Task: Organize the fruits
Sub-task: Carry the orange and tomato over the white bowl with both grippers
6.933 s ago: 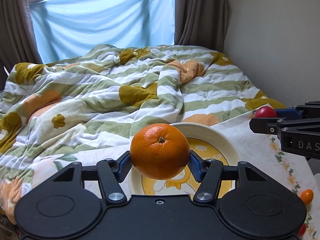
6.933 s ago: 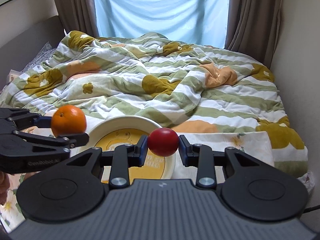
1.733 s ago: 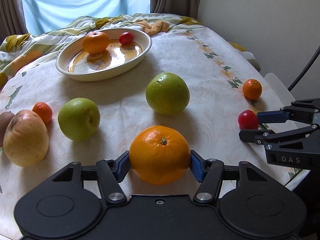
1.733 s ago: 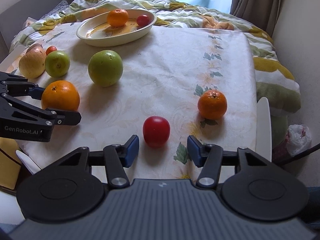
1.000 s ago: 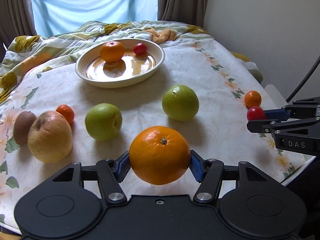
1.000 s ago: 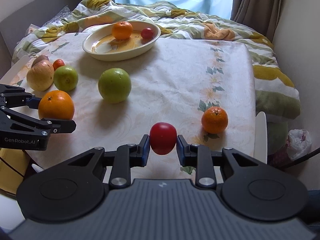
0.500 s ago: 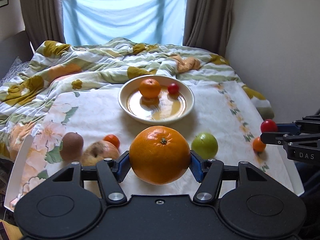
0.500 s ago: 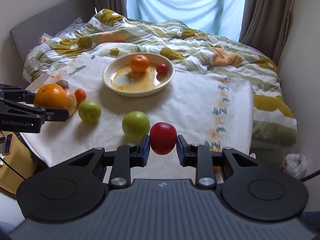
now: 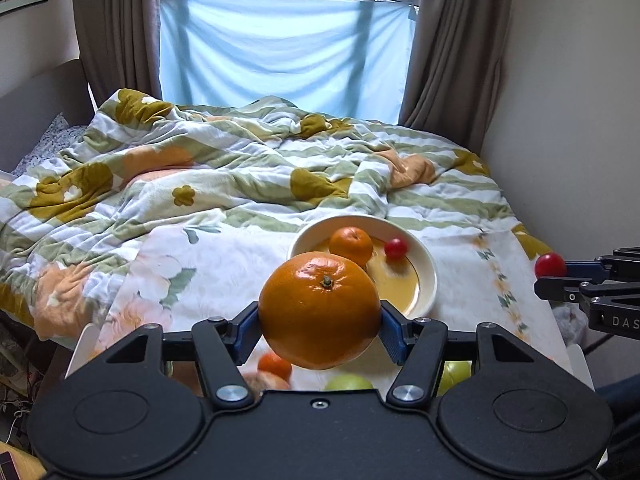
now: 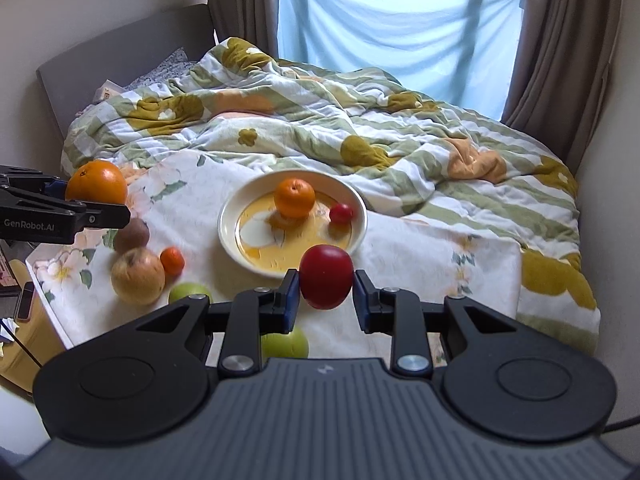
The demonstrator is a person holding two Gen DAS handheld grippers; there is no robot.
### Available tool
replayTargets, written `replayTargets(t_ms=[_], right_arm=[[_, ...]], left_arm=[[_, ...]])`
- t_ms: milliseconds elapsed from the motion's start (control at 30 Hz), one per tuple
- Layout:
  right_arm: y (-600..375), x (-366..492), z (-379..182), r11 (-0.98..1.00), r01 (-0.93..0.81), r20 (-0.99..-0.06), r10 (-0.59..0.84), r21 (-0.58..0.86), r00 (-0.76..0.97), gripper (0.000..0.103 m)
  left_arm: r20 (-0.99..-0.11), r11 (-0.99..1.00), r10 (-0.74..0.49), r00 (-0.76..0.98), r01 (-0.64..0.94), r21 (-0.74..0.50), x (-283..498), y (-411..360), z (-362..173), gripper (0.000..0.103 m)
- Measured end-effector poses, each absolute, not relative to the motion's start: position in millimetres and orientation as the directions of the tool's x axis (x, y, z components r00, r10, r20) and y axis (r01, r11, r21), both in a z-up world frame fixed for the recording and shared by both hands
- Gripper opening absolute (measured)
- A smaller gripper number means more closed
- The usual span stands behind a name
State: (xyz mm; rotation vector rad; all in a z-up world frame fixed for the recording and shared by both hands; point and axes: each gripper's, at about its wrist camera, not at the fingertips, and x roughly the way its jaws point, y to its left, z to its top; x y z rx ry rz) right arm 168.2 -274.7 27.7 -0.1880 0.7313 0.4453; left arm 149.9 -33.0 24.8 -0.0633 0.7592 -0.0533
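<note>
"Two fruits are already in the plate (image 10: 228,236): a small orange (image 10: 294,198) and a little red tomato (image 10: 341,213), side by side toward its far edge."

"And what are you carrying?"

"Two more. My left gripper (image 9: 320,320) is clenched on a big orange (image 9: 320,314), and my right gripper (image 10: 326,292) is clamped on a red tomato (image 10: 326,282). Both hang in the air on the near side of the plate, above the floral cloth (image 10: 420,248)."

"So what is left on the cloth?"

"From my right camera I count one brown kiwi-like fruit (image 10: 132,236), one yellowish apple (image 10: 137,276), one small tangerine (image 10: 172,260) touching that apple, and two green apples, one (image 10: 190,292) just behind my left finger and one (image 10: 285,342) half hidden under the gripper body. That makes five in view. Anything closer to me is hidden by the gripper bodies, so I cannot rule out more."

"How far along, then?"

"Less than halfway, I'd judge. Two placed, two in hand, five waiting. Oranges: two. Tomatoes: two. If these two land in the plate it will be getting crowded, so I'd set the big orange on the bare near side, apart from the small one."
</note>
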Motion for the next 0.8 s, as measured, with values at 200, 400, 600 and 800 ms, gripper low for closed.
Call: replayTargets(t_ms=[200,400,600,800], right_arm=[[-257.1,210.5,25.6,0.888,-0.459,-0.684,0.336,0.001,0.647,0.043],[-241.9,252.2,11.5,0.892,-0.452,-0.707,0.335,0.023,0.624,0.044],[-233.2,289.7,-8.7,0.898,-0.439,-0.735,0.323,0.038,0.596,0.043],[-230.3,321.4,-26.1,0.909,-0.413,-0.761,0.307,0.056,0.572,0.043]], left_arm=[[-0.698,0.997,-0.070,0.712,0.025,-0.075,192.4,-21.2,18.3,0.065],[-0.723,0.997,-0.075,0.687,0.045,-0.061,237.8,-18.2,2.4,0.065],[-0.749,0.996,-0.086,0.657,0.086,-0.038,278.4,-20.3,-21.0,0.065],[-0.776,0.991,-0.097,0.623,0.136,-0.014,309.3,-27.6,-45.1,0.065]])
